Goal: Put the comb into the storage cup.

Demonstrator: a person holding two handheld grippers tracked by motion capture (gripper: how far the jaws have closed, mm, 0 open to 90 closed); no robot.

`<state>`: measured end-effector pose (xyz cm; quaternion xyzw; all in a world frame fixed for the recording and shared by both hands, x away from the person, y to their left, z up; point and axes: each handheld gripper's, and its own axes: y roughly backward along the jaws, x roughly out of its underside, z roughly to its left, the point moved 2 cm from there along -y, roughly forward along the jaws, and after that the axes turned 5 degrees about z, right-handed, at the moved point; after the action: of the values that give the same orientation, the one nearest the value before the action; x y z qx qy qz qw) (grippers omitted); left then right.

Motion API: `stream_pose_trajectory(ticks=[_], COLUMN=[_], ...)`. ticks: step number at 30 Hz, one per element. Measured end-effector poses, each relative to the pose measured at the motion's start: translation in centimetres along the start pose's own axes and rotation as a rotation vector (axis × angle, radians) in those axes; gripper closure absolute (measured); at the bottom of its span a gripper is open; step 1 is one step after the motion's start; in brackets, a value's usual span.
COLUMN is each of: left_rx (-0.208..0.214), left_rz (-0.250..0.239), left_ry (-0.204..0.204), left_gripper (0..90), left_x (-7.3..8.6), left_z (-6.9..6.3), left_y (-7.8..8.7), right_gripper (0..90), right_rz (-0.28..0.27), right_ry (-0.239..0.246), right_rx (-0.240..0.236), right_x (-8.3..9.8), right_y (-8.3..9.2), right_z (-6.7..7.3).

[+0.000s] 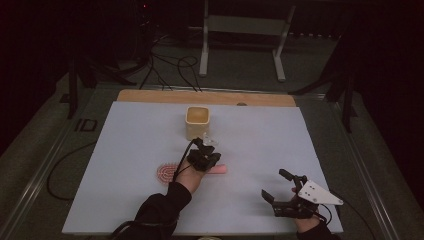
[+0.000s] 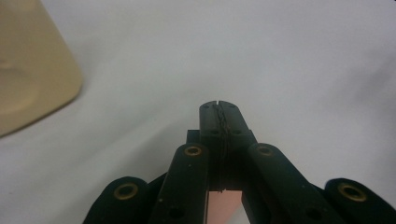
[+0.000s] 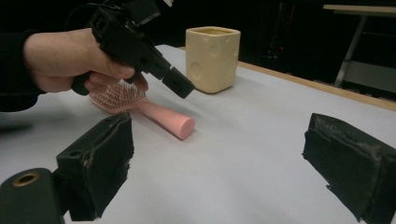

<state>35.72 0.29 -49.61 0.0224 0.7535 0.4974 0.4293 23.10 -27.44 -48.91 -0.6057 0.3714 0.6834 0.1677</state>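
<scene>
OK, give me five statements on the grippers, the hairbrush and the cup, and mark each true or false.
1. The left gripper has its jaws shut. True.
2. The left gripper clamps the pink hairbrush. False: it hangs above the brush, which lies on the white tabletop, and nothing sits between its jaws.
3. The right gripper is open. True.
4. The cream cup lies tipped on its side. False: it stands upright with its mouth up.
5. The hairbrush's handle points toward the right gripper's side of the table. True.
</scene>
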Motion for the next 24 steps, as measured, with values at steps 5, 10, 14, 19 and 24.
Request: stream_pose_trajectory(ticks=[5,10,14,19,24], left_rx=[0.003,0.000,-0.005,0.006,0.007], left_rz=[0.023,0.061,0.093,0.120,0.147], left_ry=[0.012,0.017,0.019,0.028,0.028], left_gripper=[90.0,90.0,90.0,90.0,90.0], left_x=[-0.1,-0.2,-0.3,-0.4,-0.5], left_z=[0.0,-0.2,-0.2,-0.2,-0.1], left_y=[-0.4,-1.1,-1.6,-2.0,-2.3], right_gripper=[8.3,8.3,8.3,8.3,8.3], right_rz=[0.000,-0.001,0.002,-0.001,-0.003], right_ry=[-0.001,-0.003,-0.002,-0.006,-0.009], right_rx=[-0.002,-0.004,-0.005,-0.008,-0.008], right_x=[0.0,0.0,0.0,0.0,0.0], right_y=[0.0,0.0,0.0,0.0,0.0], right_z=[0.0,0.0,0.0,0.0,0.0])
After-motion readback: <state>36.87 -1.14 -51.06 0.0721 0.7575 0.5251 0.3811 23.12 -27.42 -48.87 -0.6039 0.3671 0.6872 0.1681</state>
